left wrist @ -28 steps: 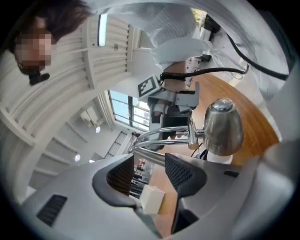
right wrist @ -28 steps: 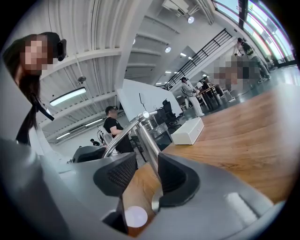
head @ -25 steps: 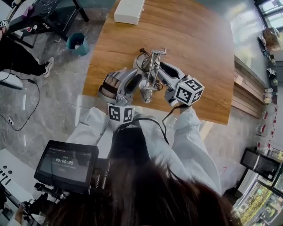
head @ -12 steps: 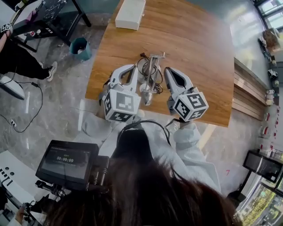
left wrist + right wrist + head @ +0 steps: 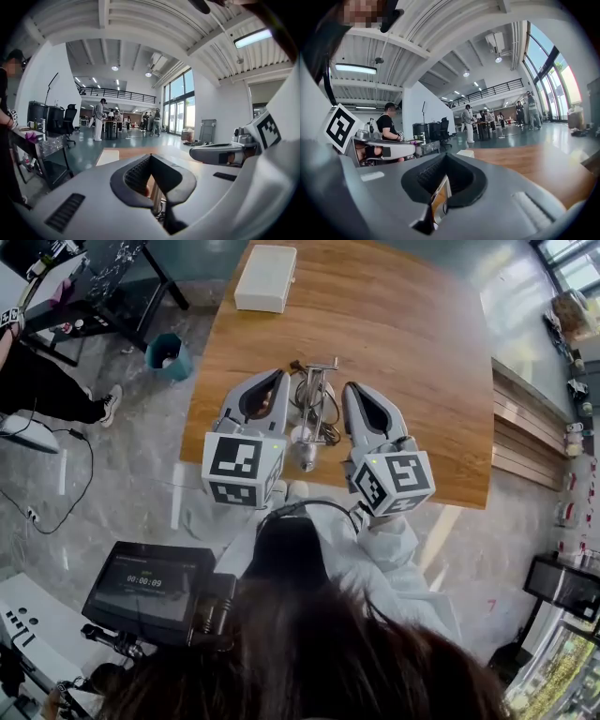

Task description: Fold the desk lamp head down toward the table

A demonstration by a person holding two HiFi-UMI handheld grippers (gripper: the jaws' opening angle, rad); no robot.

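Observation:
The metal desk lamp [image 5: 314, 413] lies folded low on the wooden table [image 5: 422, 352], its cord coiled behind it and its head toward the near edge. My left gripper [image 5: 265, 382] hovers just left of the lamp, shut and empty. My right gripper [image 5: 359, 392] hovers just right of it, also shut and empty. In the left gripper view the jaws [image 5: 152, 161] are closed, with a sliver of the lamp [image 5: 157, 201] showing under them. In the right gripper view the jaws [image 5: 445, 159] are closed over a glimpse of the lamp [image 5: 439, 197].
A white box [image 5: 265, 277] sits at the table's far left corner. A teal bin [image 5: 169, 354] and a black desk [image 5: 103, 277] stand on the floor to the left. A small monitor [image 5: 145, 582] is near me. People stand far off in the hall.
Both grippers have come off the lamp, shut their jaws and risen on either side of it. The left gripper has rolled so its marker cube faces up.

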